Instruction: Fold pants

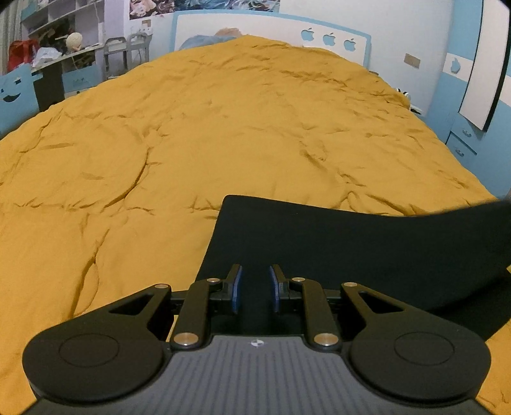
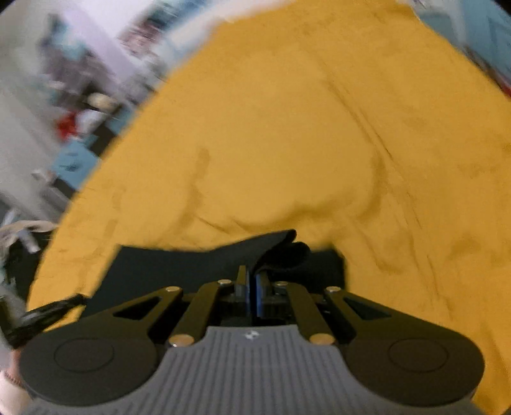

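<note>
Mustard-yellow bedding (image 1: 223, 127) is seen spread in wrinkles over the whole bed, and the black pants (image 1: 367, 242) are laid on it at the near edge. In the left wrist view the garment is shown as a flat dark panel with a straight far hem, reaching from the middle of the picture out to the right side. The left tool (image 1: 255, 282) is held low over this panel with its blue pads standing a little apart; dark cloth is seen in the gap between them, but whether the pads press on it cannot be told.

In the right wrist view, which is blurred, the right tool (image 2: 251, 279) is seen with its jaws brought together on a raised fold of the pants (image 2: 274, 247), the cloth being bunched and curled just beyond the fingertips while the rest of the garment lies flat on the bedding to either side.

Behind the bed a white headboard (image 1: 271, 27) with a blue border is seen against the wall, and cluttered shelves (image 1: 57, 32) are placed at the far left.
</note>
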Tool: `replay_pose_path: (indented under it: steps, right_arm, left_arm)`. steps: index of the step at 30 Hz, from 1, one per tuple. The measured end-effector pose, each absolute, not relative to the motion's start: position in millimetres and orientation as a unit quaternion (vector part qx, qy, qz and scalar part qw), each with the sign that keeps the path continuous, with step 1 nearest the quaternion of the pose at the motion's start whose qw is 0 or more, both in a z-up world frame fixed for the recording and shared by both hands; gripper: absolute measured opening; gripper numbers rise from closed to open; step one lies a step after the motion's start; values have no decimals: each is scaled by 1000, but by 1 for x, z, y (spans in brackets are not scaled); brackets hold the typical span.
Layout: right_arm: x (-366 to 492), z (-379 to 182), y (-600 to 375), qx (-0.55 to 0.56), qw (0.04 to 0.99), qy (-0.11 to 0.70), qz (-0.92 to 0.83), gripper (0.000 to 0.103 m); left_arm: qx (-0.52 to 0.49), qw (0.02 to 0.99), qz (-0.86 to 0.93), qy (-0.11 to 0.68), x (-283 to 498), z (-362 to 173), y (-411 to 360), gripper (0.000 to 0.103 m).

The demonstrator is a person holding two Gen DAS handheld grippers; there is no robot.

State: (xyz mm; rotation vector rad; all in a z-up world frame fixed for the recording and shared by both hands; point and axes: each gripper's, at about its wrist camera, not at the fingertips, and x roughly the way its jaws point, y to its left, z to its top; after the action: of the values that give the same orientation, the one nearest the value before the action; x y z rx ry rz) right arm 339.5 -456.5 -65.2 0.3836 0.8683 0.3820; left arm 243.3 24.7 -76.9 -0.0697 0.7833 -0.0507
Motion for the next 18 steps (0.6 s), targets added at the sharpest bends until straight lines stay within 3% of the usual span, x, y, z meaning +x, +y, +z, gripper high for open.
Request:
replay_pose_path:
  steps: [9, 15, 18]
  right_arm:
    - [353, -132, -449, 131, 868, 466, 110, 0]
    - [352, -132, -442, 86, 876, 472, 48, 0]
    - [338, -115, -445, 89, 893, 438, 47, 5]
  left_arm:
    - [-32, 921, -25, 387, 253, -81, 27, 22]
    - [-47, 919, -31, 390, 279, -80, 33, 22]
    - [-48, 918, -34, 392, 296, -78, 34, 22]
